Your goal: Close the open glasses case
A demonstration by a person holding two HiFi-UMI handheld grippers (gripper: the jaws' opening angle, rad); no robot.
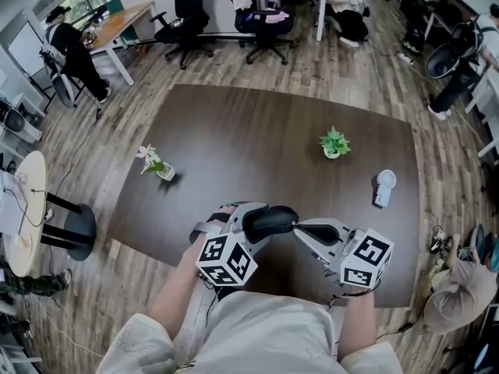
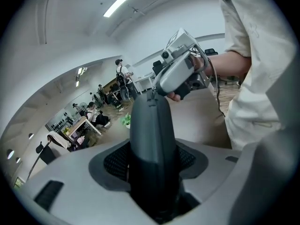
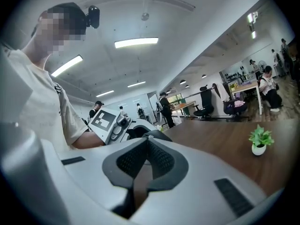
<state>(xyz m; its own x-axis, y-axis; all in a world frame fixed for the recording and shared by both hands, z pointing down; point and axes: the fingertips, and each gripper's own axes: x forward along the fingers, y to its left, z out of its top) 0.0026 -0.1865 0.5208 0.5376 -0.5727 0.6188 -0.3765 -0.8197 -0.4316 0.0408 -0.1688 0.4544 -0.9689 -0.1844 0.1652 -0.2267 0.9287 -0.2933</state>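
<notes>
The black glasses case [image 1: 270, 221] hangs just above the front edge of the dark brown table [image 1: 257, 131]. My left gripper [image 1: 257, 224] is shut on it. In the left gripper view the case [image 2: 152, 139] stands edge-on between the pads, and no gap shows between its halves. My right gripper [image 1: 299, 227] is shut, with its tips at the case's right end. In the right gripper view the closed jaws [image 3: 147, 146] point at the case [image 3: 157, 136], with the left gripper [image 3: 117, 122] behind it.
On the table stand a small green potted plant [image 1: 334, 142], a flower in a small vase [image 1: 158, 166] and a white hand fan [image 1: 383, 186]. Office chairs, desks and people fill the room beyond the far edge.
</notes>
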